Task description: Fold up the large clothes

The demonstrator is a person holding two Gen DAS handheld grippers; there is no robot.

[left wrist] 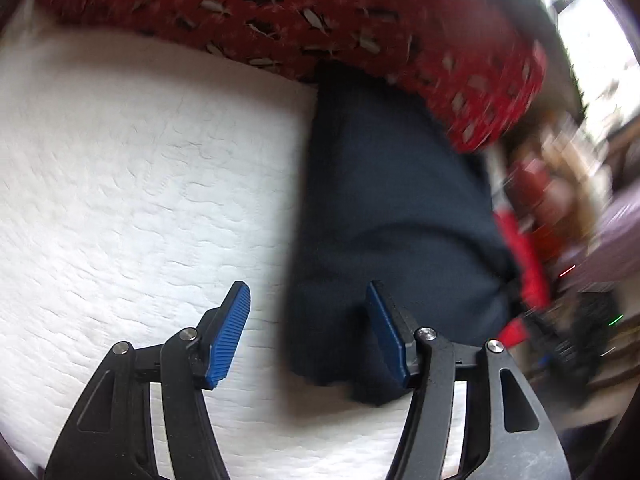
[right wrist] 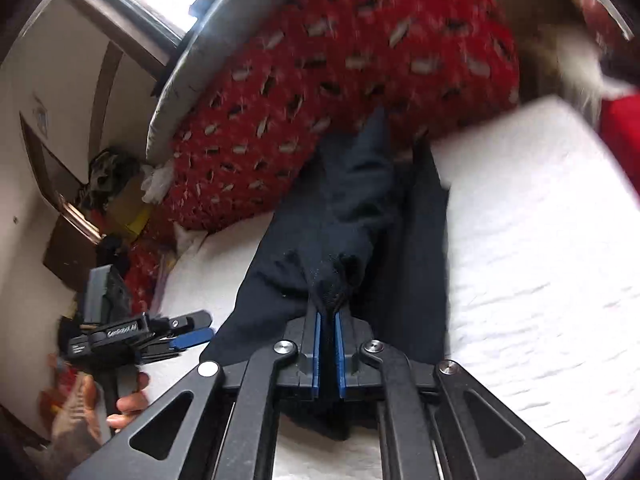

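Note:
A dark navy garment [left wrist: 396, 216] lies as a long strip on the white quilted bed [left wrist: 132, 184], its far end tucked under a red patterned pillow [left wrist: 304, 12]. My left gripper [left wrist: 308, 308] is open and empty, hovering over the garment's near left edge. In the right wrist view my right gripper [right wrist: 329, 316] is shut on a bunched fold of the navy garment [right wrist: 352, 216] and holds it lifted above the rest of the cloth. The left gripper [right wrist: 188, 330] shows there at the lower left, held in a hand.
The red pillow [right wrist: 344, 68] leans against a grey headboard [right wrist: 192, 64] at the far end of the bed [right wrist: 540, 264]. Cluttered items and a cardboard box [right wrist: 124, 204] sit beyond the bed's left side. A bright window [left wrist: 592, 40] is far right.

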